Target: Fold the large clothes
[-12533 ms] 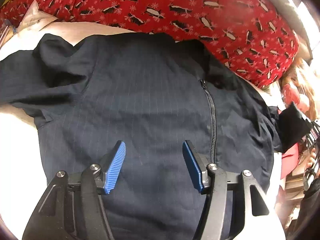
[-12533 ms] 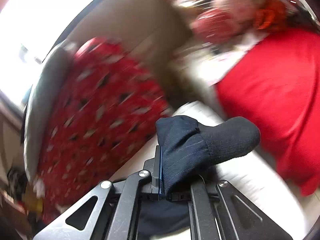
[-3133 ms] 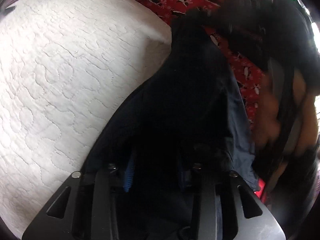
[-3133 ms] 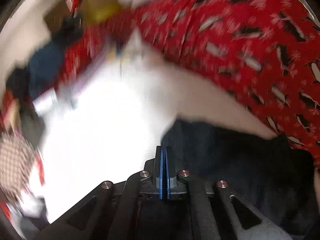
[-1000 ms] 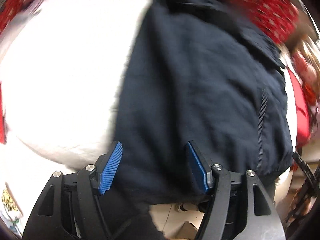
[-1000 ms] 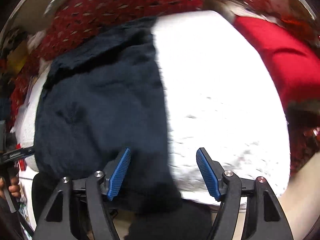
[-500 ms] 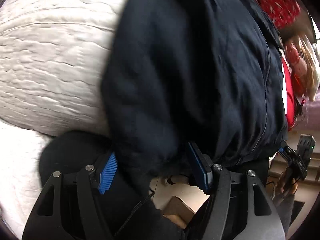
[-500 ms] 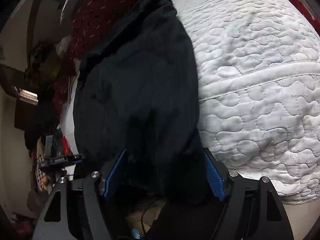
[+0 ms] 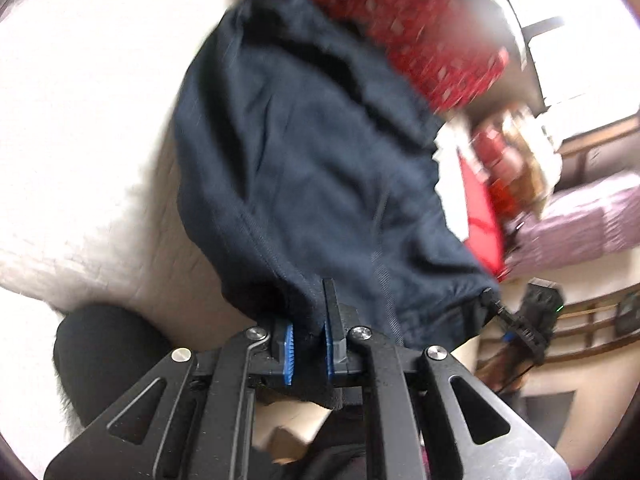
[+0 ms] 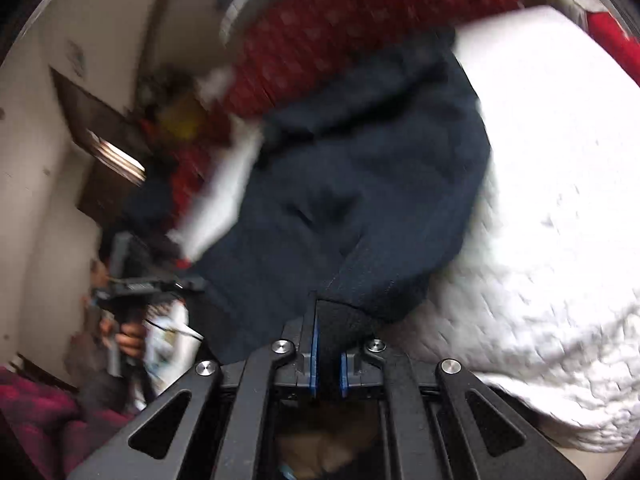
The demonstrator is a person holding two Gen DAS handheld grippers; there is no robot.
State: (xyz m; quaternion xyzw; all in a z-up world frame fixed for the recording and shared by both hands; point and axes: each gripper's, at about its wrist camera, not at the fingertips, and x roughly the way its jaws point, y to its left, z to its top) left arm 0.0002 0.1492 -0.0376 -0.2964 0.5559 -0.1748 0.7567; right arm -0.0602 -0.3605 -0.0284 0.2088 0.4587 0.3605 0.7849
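A dark navy jacket [image 9: 312, 152] lies folded lengthwise on a white quilted bed [image 9: 92, 112], its bottom hem toward me at the bed's near edge. My left gripper [image 9: 307, 340] is shut on the hem's left corner. My right gripper [image 10: 326, 350] is shut on the hem's other corner, where a dark ribbed band shows between the blue pads [image 10: 314, 344]. The jacket [image 10: 360, 184] fills the middle of the right wrist view. Both views are motion-blurred.
A red patterned blanket [image 9: 404, 28] lies bunched behind the jacket, also in the right wrist view [image 10: 360, 28]. A plain red cloth [image 9: 480, 208] lies to the right. The other gripper and the hand holding it show at the edge of each view [image 10: 128, 292].
Both grippers were open around the jacket's hem half a second ago. Now both have shut on the hem, and the cameras have tilted up.
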